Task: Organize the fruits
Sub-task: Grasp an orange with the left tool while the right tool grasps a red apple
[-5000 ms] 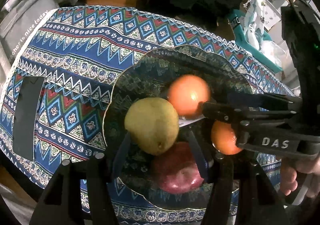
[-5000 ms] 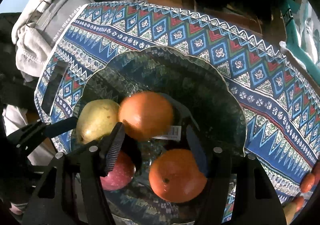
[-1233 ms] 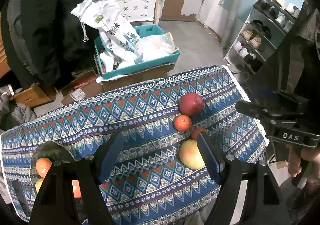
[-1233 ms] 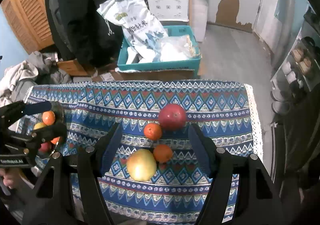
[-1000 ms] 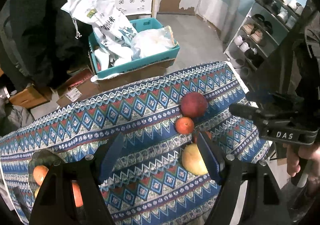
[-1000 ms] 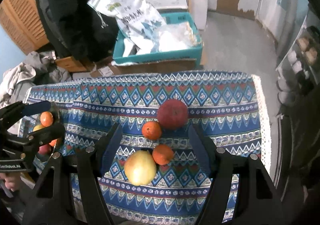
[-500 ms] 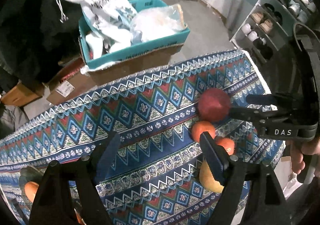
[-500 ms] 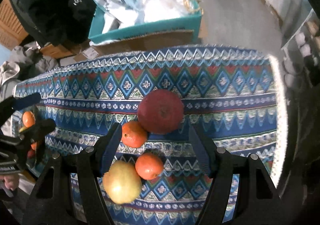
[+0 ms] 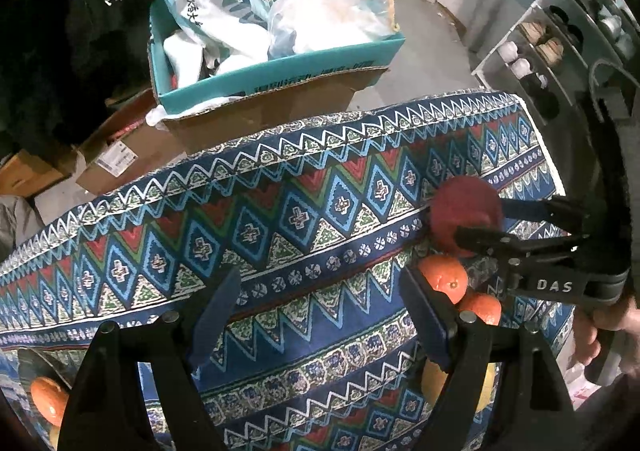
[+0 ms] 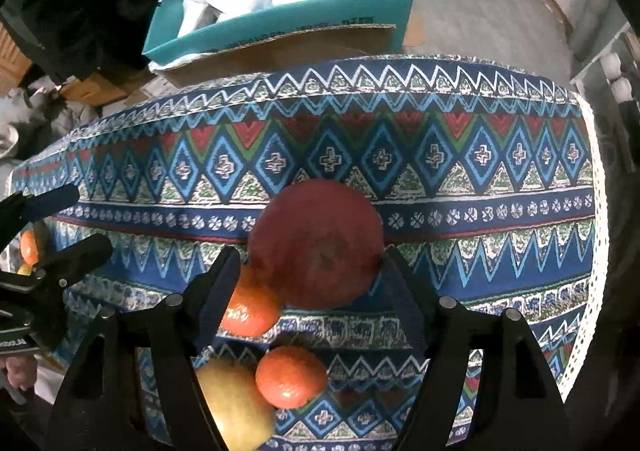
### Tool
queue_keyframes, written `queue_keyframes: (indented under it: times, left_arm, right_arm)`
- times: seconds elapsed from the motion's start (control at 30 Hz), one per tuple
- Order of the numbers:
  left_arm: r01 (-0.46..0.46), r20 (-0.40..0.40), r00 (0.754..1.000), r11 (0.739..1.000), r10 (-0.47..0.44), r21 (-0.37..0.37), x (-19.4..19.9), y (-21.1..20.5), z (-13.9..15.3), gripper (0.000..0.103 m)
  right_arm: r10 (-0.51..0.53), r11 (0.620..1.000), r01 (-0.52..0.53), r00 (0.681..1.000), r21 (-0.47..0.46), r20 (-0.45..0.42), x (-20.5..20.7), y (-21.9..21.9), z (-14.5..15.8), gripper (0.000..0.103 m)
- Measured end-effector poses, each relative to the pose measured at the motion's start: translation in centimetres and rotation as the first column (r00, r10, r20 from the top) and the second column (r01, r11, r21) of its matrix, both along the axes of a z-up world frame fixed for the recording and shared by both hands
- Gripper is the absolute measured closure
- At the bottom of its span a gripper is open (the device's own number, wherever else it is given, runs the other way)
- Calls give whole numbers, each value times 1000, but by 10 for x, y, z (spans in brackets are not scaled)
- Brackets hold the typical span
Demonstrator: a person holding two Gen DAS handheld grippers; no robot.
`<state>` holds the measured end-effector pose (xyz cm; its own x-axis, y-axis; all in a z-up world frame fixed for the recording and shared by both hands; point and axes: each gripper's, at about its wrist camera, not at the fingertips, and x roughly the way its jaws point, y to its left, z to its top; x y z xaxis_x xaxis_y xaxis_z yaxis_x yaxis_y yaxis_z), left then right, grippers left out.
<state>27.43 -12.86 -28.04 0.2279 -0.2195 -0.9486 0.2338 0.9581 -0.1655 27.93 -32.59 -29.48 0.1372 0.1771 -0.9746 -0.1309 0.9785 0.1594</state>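
A big red apple [image 10: 316, 243] lies on the patterned tablecloth [image 10: 440, 171]. My right gripper [image 10: 308, 265] points down over it with a finger on each side; its jaws are opening and the pads do not press on the fruit. Just in front of the apple lie two oranges [image 10: 250, 307] [image 10: 290, 377] and a yellow fruit [image 10: 236, 407]. My left gripper [image 9: 318, 283] hangs open over bare cloth to the left of this group, with nothing between its fingers. In its view the right gripper [image 9: 480, 221] straddles the apple [image 9: 460, 207].
The plate [image 9: 24, 363] with an orange [image 9: 48, 395] shows at the far left of the cloth. Behind the table stand a teal box [image 9: 276, 63] full of bags and cardboard boxes. A shoe rack [image 9: 560, 51] stands past the table's right edge.
Both grippers have sunk toward the right end of the table, so the loose fruits look much larger. The right gripper's fingers now sit either side of the red apple and have spread slightly.
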Motion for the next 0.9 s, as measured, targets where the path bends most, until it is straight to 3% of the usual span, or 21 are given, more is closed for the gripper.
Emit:
queue_keyframes:
  times: [0.43,0.63,0.9]
  left_arm:
    - [16,-30,999,1000,-17,-13,1,-17,-7,20]
    - [20,-38,999,999,-21,-30,-1,-26,-9,20]
    - [42,-78,996,997,-47,-63,-10,-53,-22,20]
  right_arm:
    - [-21,999,22,999,31,-24,9,3,-31,25]
    - [-38,997,38,999,63,4,-2,-4,-25,26]
    - [-95,993,90,994,81,63,-15,-33,5,26]
